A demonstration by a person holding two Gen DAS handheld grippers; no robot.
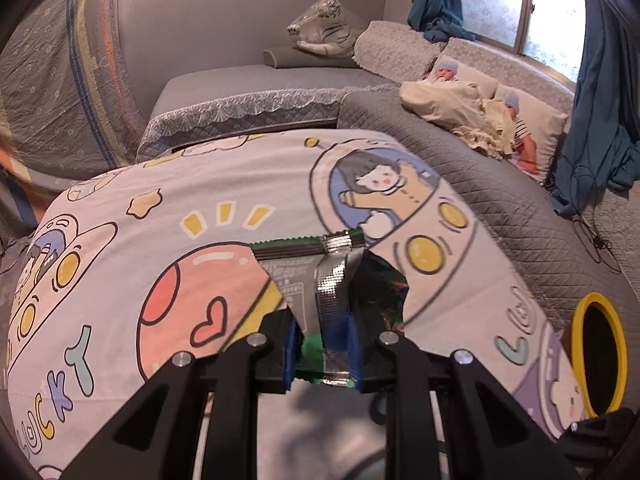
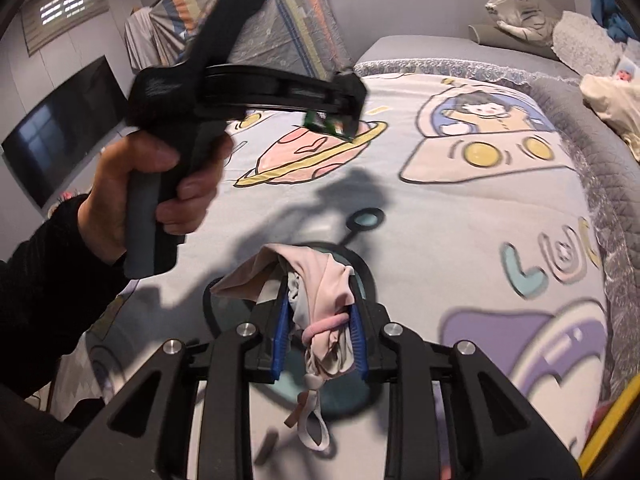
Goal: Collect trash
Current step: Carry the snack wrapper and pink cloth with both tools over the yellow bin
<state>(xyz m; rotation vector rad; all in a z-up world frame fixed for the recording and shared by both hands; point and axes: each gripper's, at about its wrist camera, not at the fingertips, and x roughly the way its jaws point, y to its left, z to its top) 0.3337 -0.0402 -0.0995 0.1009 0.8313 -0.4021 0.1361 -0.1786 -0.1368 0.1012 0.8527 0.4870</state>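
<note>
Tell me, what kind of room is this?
Most likely a bedroom: a bed with a cartoon-print quilt, pillows by a curtained window, and a plush tiger.

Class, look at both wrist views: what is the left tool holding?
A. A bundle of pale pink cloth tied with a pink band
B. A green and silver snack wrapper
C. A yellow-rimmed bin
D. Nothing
B. The left tool is shut on the green and silver snack wrapper, which hangs above the cartoon bedspread.

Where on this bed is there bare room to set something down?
The cartoon quilt is bare between the planet print and the rocket print, and toward the lace-edged sheet. The far right corner is crowded: pillows, dolls under a cream blanket.
</note>
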